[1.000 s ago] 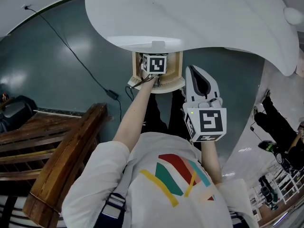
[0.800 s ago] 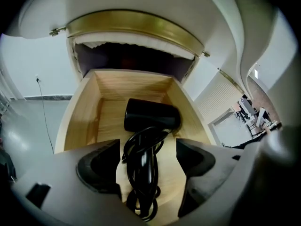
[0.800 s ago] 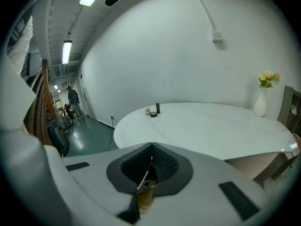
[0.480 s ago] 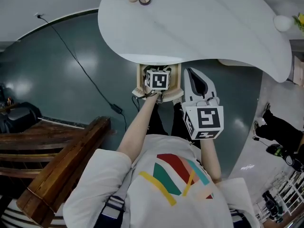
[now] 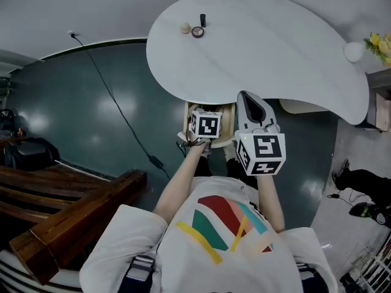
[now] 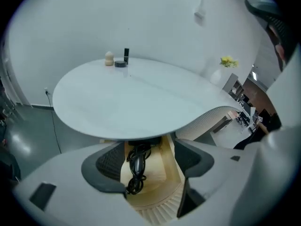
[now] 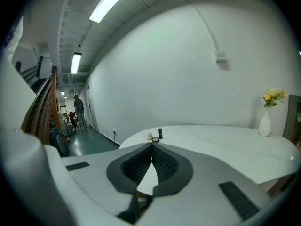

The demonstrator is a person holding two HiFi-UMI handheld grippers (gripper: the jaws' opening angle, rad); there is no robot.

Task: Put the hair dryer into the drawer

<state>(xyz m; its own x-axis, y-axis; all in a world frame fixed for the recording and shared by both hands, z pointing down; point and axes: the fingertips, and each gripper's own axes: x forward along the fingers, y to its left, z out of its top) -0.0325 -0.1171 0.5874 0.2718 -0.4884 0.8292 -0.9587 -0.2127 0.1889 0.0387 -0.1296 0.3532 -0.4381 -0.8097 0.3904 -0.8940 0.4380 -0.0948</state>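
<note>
A pale wooden drawer (image 6: 164, 166) stands open under the white table (image 6: 131, 102). Inside it lies the black hair dryer (image 6: 138, 164) with its coiled cord. My left gripper (image 6: 150, 161) is open, one jaw on each side of the drawer's front, nothing clamped. In the head view the left gripper (image 5: 206, 119) sits at the drawer (image 5: 228, 124), its jaws hidden under the marker cube. My right gripper (image 5: 245, 97) is beside it on the right, shut and empty. The right gripper (image 7: 151, 161) points over the table top (image 7: 225, 145).
Small toiletries (image 5: 194, 28) stand at the table's far edge, and a white vase with yellow flowers (image 5: 355, 50) at its right end. A black cable (image 5: 116, 108) runs across the green floor. Wooden steps (image 5: 73, 206) are at the left. A person (image 7: 79, 109) stands far down the corridor.
The head view has drawn back, so more of the table top and the small items on it show. Both grippers keep their places by the drawer; the right stays shut.
</note>
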